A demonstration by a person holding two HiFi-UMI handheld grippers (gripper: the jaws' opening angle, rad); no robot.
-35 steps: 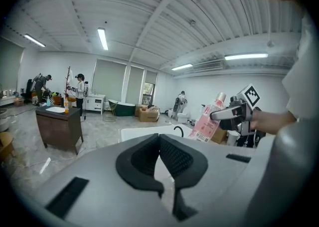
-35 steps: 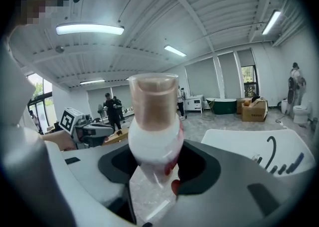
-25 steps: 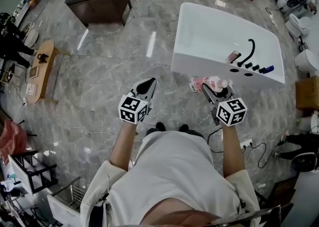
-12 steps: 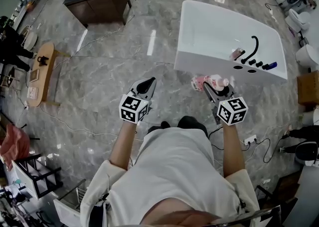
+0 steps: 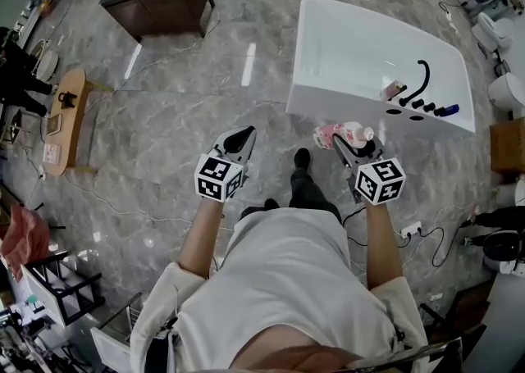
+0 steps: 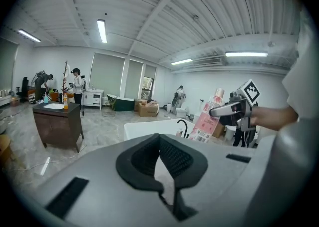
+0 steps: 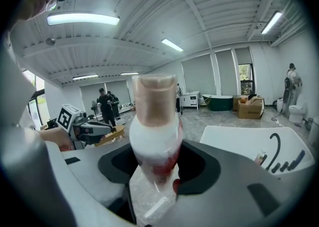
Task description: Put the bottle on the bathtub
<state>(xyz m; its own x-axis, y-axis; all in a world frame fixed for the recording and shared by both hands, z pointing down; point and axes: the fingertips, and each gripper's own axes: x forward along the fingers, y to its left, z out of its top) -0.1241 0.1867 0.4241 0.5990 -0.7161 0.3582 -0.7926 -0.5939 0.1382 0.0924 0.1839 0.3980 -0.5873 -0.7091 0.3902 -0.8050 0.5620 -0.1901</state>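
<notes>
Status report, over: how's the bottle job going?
Right gripper shut on bottle. Left gripper shut, empty. Bottle short of bathtub. Faucet on its ledge.

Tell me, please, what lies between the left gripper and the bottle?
In the head view, only the person's dark shoe and bare floor show between the left gripper and the bottle.

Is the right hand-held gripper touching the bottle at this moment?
Touching. The right gripper view shows the bottle clamped between the jaws of the right hand-held gripper, both pads against its body; the left gripper view shows it held aloft.
</notes>
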